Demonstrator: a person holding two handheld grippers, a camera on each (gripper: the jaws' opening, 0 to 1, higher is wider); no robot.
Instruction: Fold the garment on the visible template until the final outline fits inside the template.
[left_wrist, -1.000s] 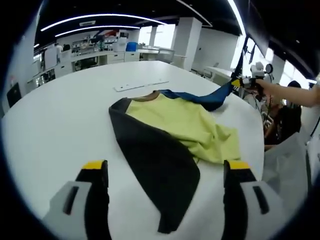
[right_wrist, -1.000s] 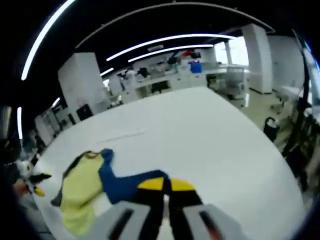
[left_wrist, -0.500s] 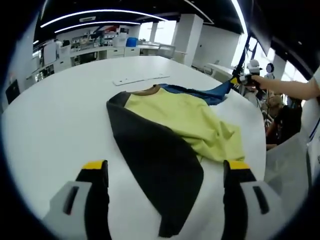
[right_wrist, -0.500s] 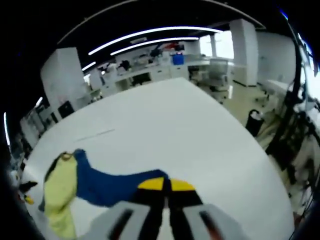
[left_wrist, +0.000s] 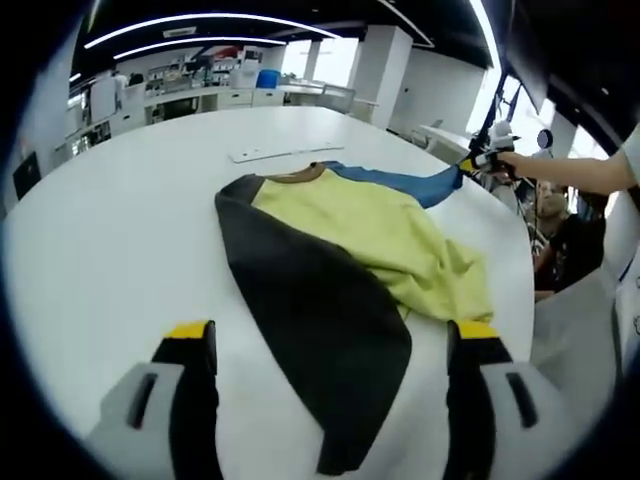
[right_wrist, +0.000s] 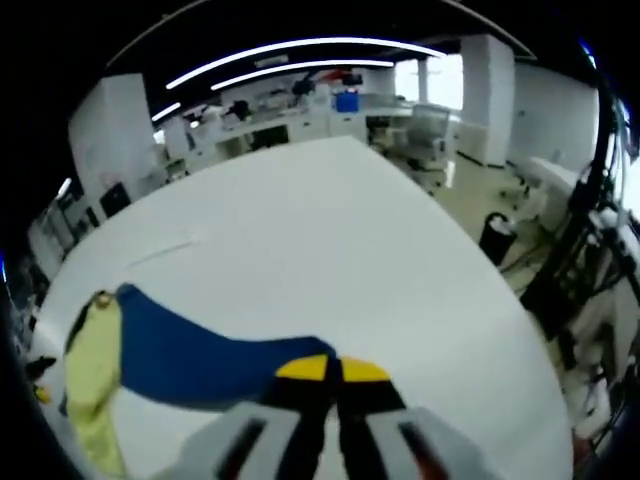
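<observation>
A yellow garment (left_wrist: 375, 235) with a black sleeve (left_wrist: 320, 330) and a blue sleeve (left_wrist: 400, 183) lies on the white table (left_wrist: 110, 240). My left gripper (left_wrist: 330, 345) hangs open just above the table, its yellow-tipped jaws on either side of the black sleeve's end. At the far right a person's hand holds my right gripper (left_wrist: 478, 165), shut on the tip of the blue sleeve. In the right gripper view the blue sleeve (right_wrist: 190, 350) runs stretched from the yellow body (right_wrist: 90, 350) to the right gripper (right_wrist: 330, 372). A thin template strip (left_wrist: 275, 153) lies past the collar.
The round table's edge (left_wrist: 515, 260) curves close on the right, beside a seated person (left_wrist: 565, 250). Lab benches and shelves (left_wrist: 190, 95) line the far wall. A bin and cables (right_wrist: 500, 240) stand on the floor past the table in the right gripper view.
My right gripper has pulled the blue sleeve outward, so it now lies stretched straighter and flatter. The left gripper stays open over the black sleeve.
</observation>
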